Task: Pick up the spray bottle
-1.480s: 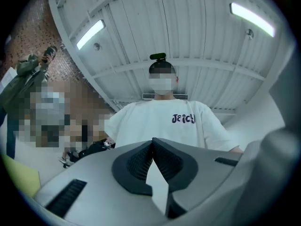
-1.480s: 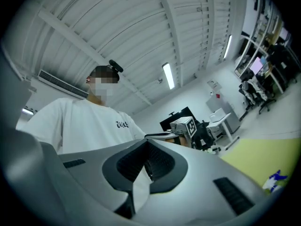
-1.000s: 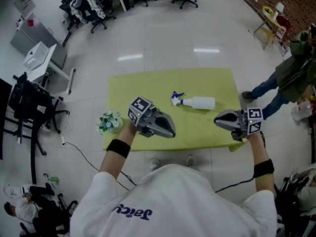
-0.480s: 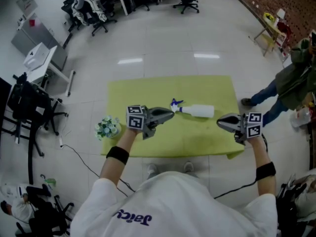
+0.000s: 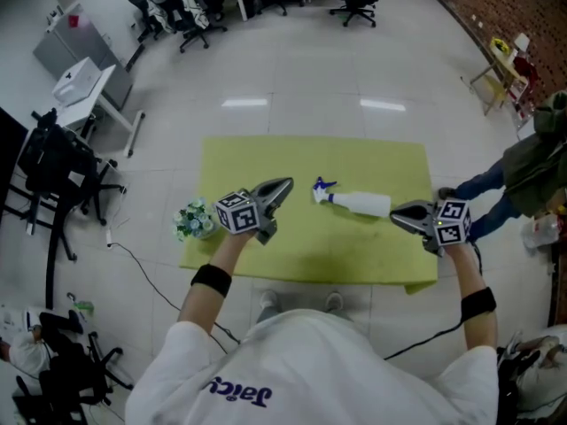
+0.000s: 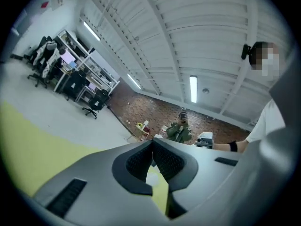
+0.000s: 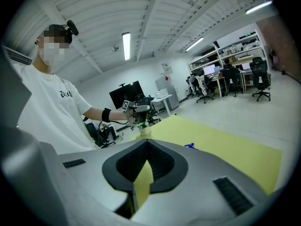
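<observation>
A white spray bottle (image 5: 361, 204) with a blue nozzle (image 5: 321, 187) lies on its side in the middle of the yellow-green table (image 5: 354, 162), nozzle to the left. My left gripper (image 5: 288, 184) is shut and empty, its tip just left of the nozzle. My right gripper (image 5: 394, 211) is also shut and empty, its tip close to the bottle's base. In the right gripper view the shut gripper (image 7: 147, 142) hides most of the bottle; only the blue nozzle (image 7: 189, 146) shows. In the left gripper view the gripper (image 6: 152, 142) is closed in front of the table (image 6: 28, 145).
A green-and-white bundle (image 5: 195, 220) sits at the table's left edge, also seen as the bundle (image 7: 144, 126). A person in a green jacket (image 5: 532, 158) stands right of the table. Office chairs (image 5: 53, 175) and desks (image 5: 84, 87) stand around on the tiled floor.
My left gripper swung from pointing right near the front edge to pointing up-right by the nozzle. My right gripper came closer to the bottle's base. Both stayed shut.
</observation>
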Demonstrator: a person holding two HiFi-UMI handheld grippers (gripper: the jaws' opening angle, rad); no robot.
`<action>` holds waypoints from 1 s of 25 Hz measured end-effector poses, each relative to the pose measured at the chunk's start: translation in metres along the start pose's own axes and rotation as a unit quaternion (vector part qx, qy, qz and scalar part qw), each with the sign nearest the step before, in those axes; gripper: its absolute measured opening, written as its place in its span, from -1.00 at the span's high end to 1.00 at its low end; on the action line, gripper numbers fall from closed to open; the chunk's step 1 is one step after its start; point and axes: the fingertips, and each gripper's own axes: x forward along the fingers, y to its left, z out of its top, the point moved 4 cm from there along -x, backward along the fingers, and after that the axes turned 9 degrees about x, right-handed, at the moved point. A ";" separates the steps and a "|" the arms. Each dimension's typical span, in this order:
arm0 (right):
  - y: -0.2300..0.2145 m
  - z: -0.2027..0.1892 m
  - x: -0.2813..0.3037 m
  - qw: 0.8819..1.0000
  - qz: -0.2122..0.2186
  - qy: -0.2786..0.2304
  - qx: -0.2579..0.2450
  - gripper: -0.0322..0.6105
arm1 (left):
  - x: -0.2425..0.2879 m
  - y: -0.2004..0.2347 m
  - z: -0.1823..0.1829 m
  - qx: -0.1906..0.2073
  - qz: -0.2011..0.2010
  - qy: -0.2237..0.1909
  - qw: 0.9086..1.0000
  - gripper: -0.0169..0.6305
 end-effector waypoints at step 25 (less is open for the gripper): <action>-0.088 -0.004 0.093 0.958 -0.096 0.247 -0.110 0.44 | -0.075 -0.010 -0.002 0.235 0.192 0.027 0.952 0.67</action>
